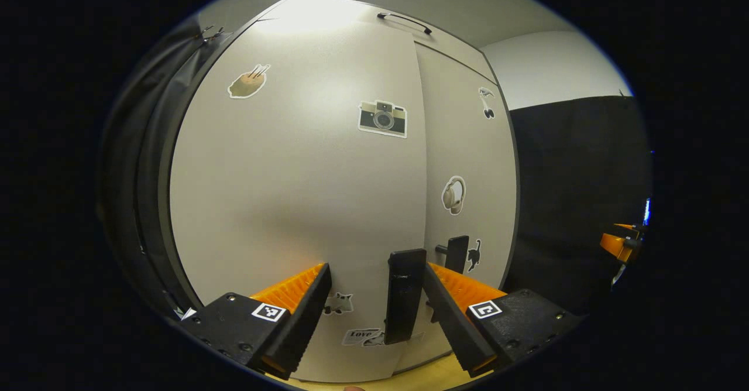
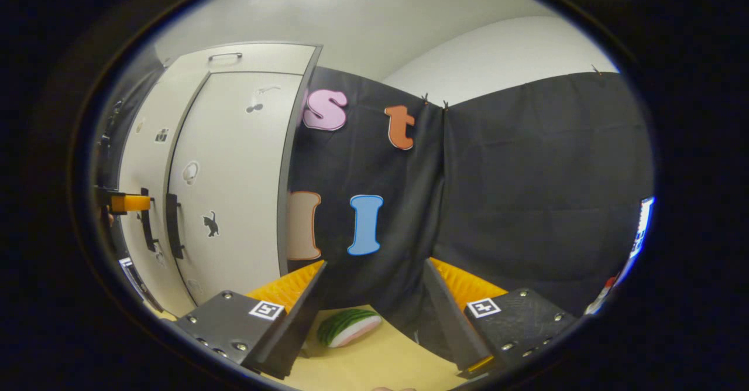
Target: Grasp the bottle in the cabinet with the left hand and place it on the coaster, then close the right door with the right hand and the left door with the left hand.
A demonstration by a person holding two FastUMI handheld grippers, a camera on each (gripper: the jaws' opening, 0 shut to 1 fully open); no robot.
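The pale left cabinet door (image 1: pixel 292 174) stands right in front of my left gripper (image 1: pixel 377 268), which is open. Its dark upright handle (image 1: pixel 404 294) stands between the fingers, close to the right-hand one; neither finger presses on it. The right door (image 1: pixel 468 145) with its own handle (image 1: pixel 456 253) lies just beyond and looks closed. I cannot tell whether the left door is fully flush. In the right gripper view my right gripper (image 2: pixel 374 265) is open over the wooden table (image 2: pixel 374 362), away from the cabinet (image 2: pixel 234 163). The left gripper (image 2: pixel 126 202) shows by the handles there.
A watermelon-slice toy (image 2: pixel 349 326) lies on the table just past the right gripper's fingers. The black cloth wall (image 2: pixel 497 203) runs right of the cabinet. A small red and white thing (image 2: pixel 603 294) sits at the far right edge. The right gripper (image 1: pixel 623 242) shows far right in the left gripper view.
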